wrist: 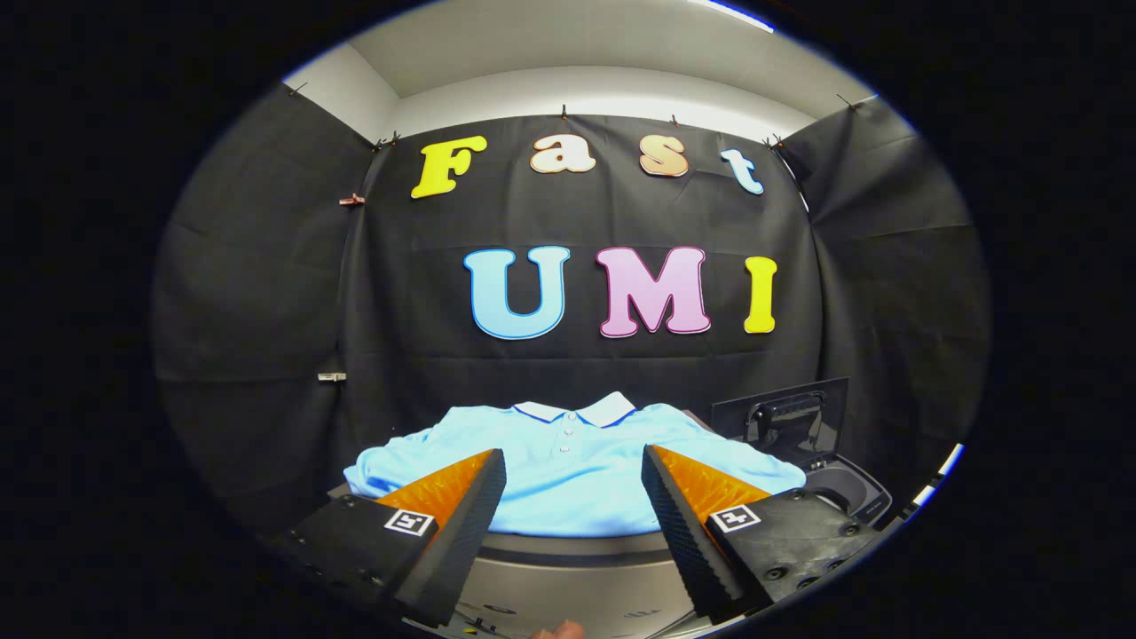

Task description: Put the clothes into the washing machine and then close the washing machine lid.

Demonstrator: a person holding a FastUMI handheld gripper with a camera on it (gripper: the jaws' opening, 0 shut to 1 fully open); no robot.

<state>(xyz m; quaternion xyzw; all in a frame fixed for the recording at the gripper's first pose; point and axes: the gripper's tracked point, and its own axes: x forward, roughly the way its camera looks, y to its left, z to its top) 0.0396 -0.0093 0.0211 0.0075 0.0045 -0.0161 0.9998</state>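
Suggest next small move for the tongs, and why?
Probably ease the tongs forward and down onto the shirt: they stand open with nothing held, the shirt lies flat just ahead between the fingers, and the washer lid beside it stands up.

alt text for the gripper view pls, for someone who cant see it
A light blue polo shirt lies flat just ahead of the open hand-held gripper, whose fingers touch nothing. Beside the shirt stands a dark washing machine with its lid raised.
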